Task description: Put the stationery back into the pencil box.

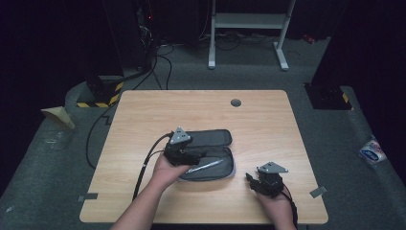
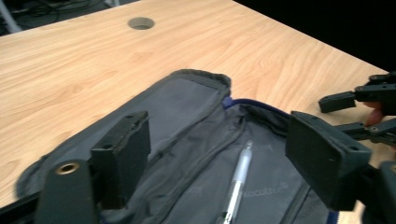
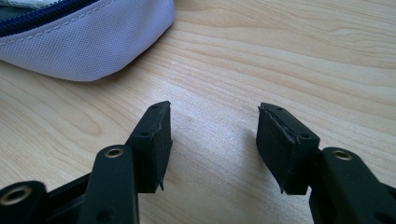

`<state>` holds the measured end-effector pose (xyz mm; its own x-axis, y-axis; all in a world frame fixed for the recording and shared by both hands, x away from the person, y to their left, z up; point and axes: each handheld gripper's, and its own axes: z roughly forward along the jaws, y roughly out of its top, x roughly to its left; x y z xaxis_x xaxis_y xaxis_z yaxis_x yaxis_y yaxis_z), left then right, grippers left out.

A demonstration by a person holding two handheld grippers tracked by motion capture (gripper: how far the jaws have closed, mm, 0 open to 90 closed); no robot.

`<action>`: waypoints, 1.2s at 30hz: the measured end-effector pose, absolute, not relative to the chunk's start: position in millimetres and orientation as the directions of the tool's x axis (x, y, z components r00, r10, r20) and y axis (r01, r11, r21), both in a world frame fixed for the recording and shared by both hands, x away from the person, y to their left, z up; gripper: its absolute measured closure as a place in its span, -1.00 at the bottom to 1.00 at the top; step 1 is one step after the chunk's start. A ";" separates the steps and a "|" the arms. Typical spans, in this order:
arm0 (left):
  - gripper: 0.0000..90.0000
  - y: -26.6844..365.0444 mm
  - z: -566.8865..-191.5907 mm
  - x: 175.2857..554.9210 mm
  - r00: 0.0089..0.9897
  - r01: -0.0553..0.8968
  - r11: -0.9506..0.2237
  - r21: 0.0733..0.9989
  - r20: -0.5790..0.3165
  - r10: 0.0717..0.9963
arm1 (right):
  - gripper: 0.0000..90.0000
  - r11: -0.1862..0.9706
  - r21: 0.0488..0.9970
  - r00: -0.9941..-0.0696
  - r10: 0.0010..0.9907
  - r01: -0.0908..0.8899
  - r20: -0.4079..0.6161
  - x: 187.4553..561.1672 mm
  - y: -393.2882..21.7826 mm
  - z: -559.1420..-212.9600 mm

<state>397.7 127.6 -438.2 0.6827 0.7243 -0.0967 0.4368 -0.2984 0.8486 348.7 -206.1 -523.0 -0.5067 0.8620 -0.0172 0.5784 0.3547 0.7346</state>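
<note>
Centrally on the pale wood-grain table [image 1: 143, 115]: a soft grey woven-fabric pencil case [image 1: 213, 139], oblong with rounded ends, unzipped and folded open, blue zipper tape along its rim. Inside, on the lower half: a slim pen [image 1: 205, 166] with clear barrel and silvery sheen, lying loose and slanted. Faint printed lettering on the lining, too blurred to read. Directly above the case's left part: left gripper [image 2: 217, 144], blocky black fingers spread apart, nothing between the pads, pen below the gap, untouched. Tip end of the pen cut off at the bottom edge of the left gripper view. Right gripper [image 3: 212, 140] low over bare wood, just right of the case, fingers parted and empty, matte rubbery pads with chipped edges. Near the far table edge: a round grey cable hole [image 1: 235, 102]. Beyond, on dark carpet: a white metal frame [image 1: 249, 21] and tangled cables [image 1: 160, 57], dim and hard to make out.
</note>
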 end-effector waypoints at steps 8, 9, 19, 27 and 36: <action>-0.70 150.8 -440.0 395.5 0.637 0.451 -0.289 0.844 -0.078 0.767 | 0.00 0.354 0.734 -0.507 0.862 0.579 -0.017 348.7 -206.0 -523.0; -0.70 155.2 -440.5 394.9 0.629 0.449 -0.287 0.846 -0.072 0.774 | 0.00 0.355 0.734 -0.507 0.862 0.579 -0.017 348.7 -206.0 -523.0; -0.70 192.6 -443.8 384.6 0.561 0.456 -0.261 0.851 -0.047 0.827 | 0.00 0.355 0.734 -0.507 0.862 0.579 -0.017 348.7 -206.0 -523.0; -0.68 230.1 -453.6 373.2 0.472 0.499 -0.227 0.836 -0.042 0.881 | 0.00 0.355 0.734 -0.507 0.862 0.578 -0.018 348.7 -206.0 -523.0; -0.68 262.1 -478.8 357.7 0.399 0.562 -0.198 0.803 -0.054 0.915 | -0.01 0.353 0.735 -0.504 0.863 0.579 -0.018 348.4 -205.7 -523.1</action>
